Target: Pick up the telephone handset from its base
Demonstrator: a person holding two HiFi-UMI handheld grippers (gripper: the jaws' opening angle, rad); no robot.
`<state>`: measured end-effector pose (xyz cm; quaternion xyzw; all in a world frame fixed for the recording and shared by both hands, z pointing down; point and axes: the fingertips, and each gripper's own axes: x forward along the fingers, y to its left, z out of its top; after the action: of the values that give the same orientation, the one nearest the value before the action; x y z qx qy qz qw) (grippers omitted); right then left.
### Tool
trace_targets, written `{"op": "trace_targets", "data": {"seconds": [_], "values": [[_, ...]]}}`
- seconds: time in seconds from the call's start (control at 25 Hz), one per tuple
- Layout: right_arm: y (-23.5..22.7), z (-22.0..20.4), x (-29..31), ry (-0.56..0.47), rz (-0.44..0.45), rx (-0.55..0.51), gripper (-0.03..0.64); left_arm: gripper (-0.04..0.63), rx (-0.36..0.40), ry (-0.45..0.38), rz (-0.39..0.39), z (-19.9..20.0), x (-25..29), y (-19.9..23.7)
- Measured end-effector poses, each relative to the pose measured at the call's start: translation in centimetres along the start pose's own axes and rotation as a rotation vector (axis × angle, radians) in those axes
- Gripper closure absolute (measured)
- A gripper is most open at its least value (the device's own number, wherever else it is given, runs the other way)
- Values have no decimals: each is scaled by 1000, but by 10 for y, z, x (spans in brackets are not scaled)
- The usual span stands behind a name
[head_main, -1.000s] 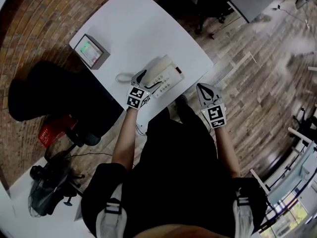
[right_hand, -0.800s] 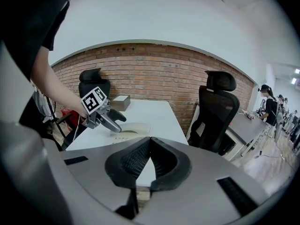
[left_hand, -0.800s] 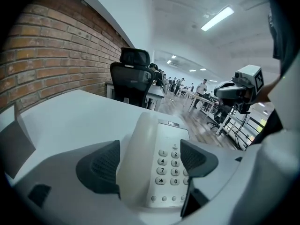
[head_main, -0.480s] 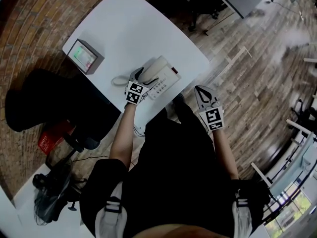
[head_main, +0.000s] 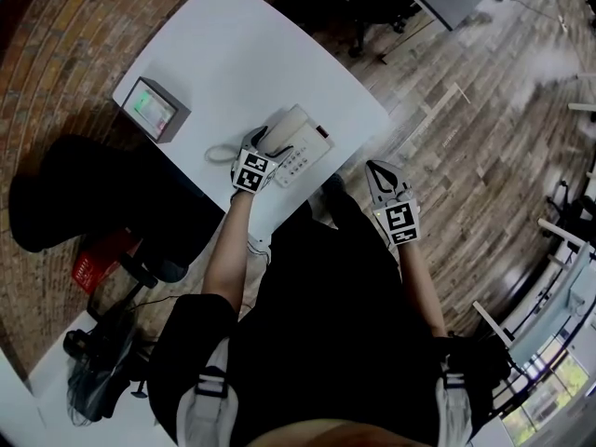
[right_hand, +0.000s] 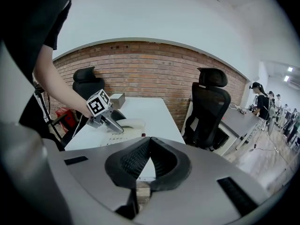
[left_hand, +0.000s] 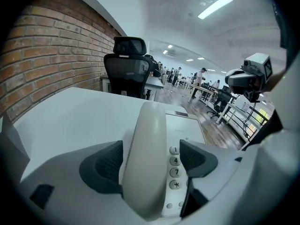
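A cream desk telephone (head_main: 303,144) sits near the front edge of the white table (head_main: 233,54). Its handset (left_hand: 145,163) lies in the cradle along the left side of the base (left_hand: 187,125). My left gripper (left_hand: 151,159) is open and straddles the handset. The left pad sits close against the handset, while keypad keys show in the gap before the right pad. In the head view the left gripper (head_main: 258,144) is over the phone's left end. My right gripper (head_main: 377,170) hangs off the table beside the person's body, and its jaws (right_hand: 149,142) are shut on nothing.
A small grey box with a green screen (head_main: 149,108) stands at the table's left edge. The coiled cord (head_main: 219,152) loops left of the phone. Black office chairs stand beyond the table (right_hand: 213,107) and left of it (head_main: 84,194). Wooden floor lies to the right.
My left gripper has slid forward from the phone's near edge until its jaws are on either side of the handset. The right gripper has hardly moved.
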<state>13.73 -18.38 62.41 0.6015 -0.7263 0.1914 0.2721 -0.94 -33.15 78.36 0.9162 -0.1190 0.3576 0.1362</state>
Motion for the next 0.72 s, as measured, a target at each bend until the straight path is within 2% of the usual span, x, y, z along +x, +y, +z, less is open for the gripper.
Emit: {"op": "trace_targets", "data": {"seconds": [0.16, 0.36, 0.4, 0.72], "values": [[-4, 0, -2, -1, -5, 1, 618, 217, 37, 32, -2, 1, 0, -3], [-6, -5, -5, 0, -6, 11, 618, 348, 73, 49, 33, 3, -3, 1], [-7, -5, -6, 1, -6, 13, 618, 357, 81, 49, 38, 4, -3, 2], [-13, -3, -5, -13, -11, 23, 618, 371, 147, 47, 85, 5, -1, 0]]}}
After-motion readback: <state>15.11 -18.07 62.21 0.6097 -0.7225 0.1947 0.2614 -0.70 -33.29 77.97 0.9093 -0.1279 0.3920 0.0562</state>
